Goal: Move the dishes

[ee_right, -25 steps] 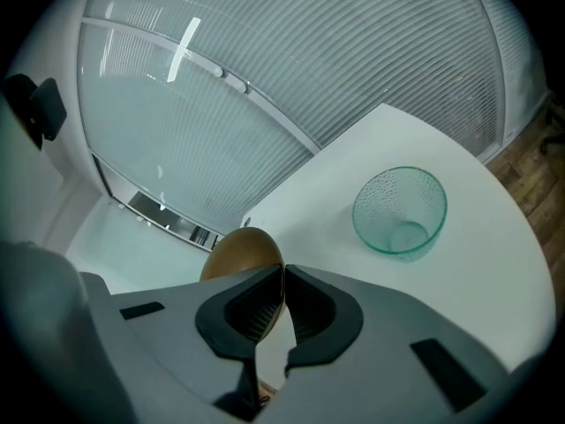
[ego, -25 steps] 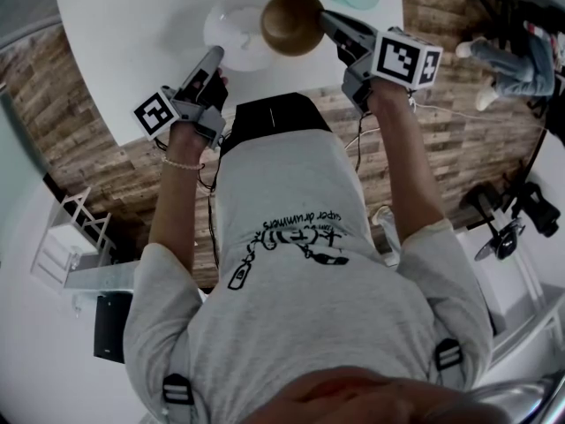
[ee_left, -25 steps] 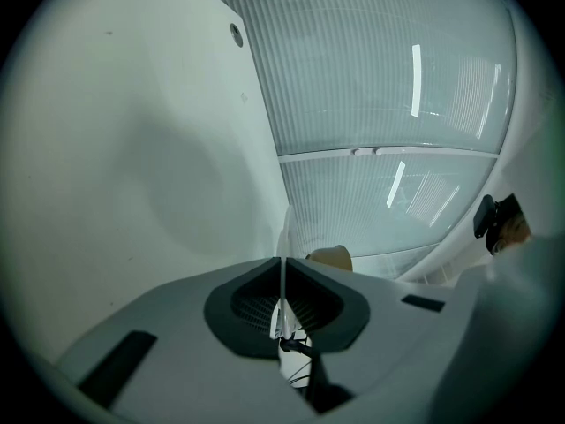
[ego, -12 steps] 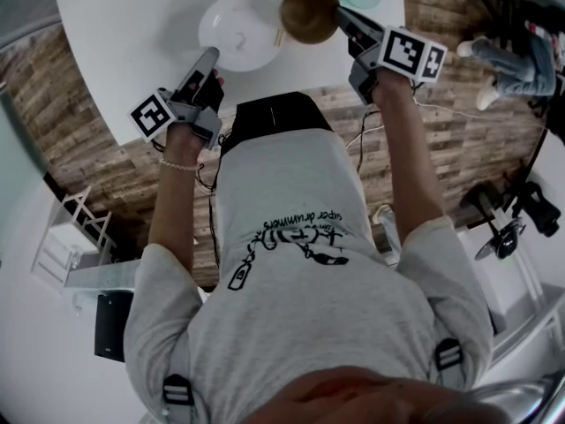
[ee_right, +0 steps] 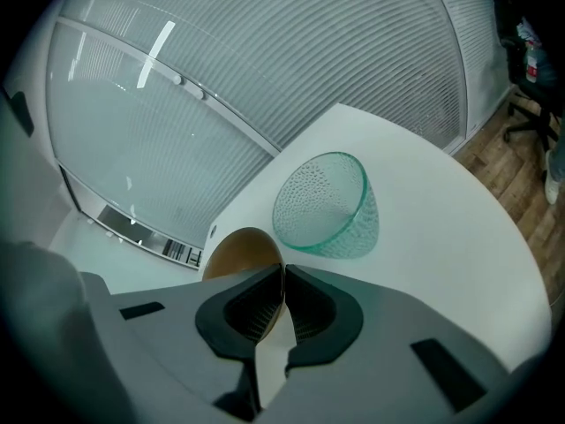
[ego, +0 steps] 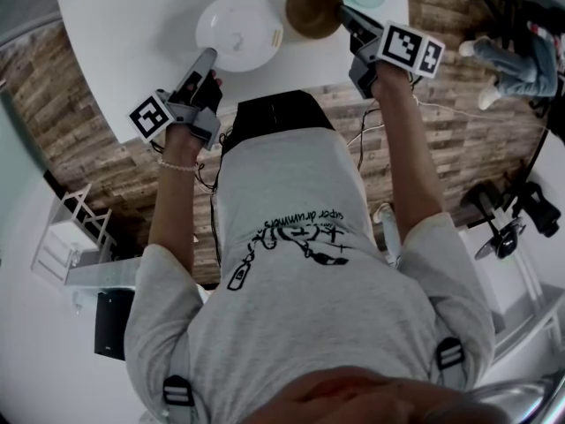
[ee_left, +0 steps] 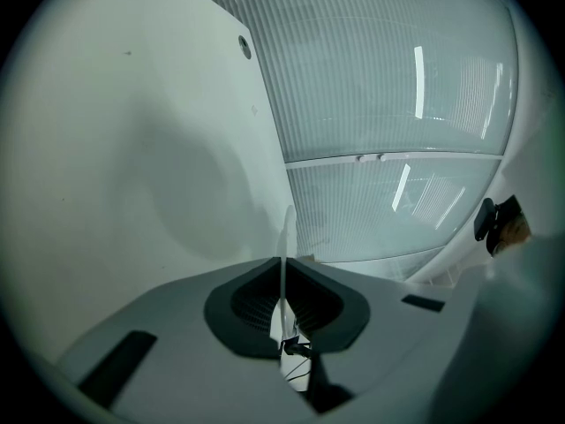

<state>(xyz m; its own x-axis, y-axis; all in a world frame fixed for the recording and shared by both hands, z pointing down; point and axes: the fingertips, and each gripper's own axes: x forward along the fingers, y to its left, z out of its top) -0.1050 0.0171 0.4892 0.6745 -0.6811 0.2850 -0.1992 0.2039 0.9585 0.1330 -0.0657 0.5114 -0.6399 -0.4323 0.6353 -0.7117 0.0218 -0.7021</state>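
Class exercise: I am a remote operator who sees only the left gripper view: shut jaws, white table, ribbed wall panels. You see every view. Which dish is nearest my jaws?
Observer: A round white dish lies on the white table, close by the tips of the left gripper in the head view.
Operator: What does the other gripper hold?
Observer: The right gripper is shut on the rim of a brown wooden bowl.
Operator: Any more dishes?
Observer: A clear green glass bowl stands on the table beside the brown bowl, on the side away from the white dish.
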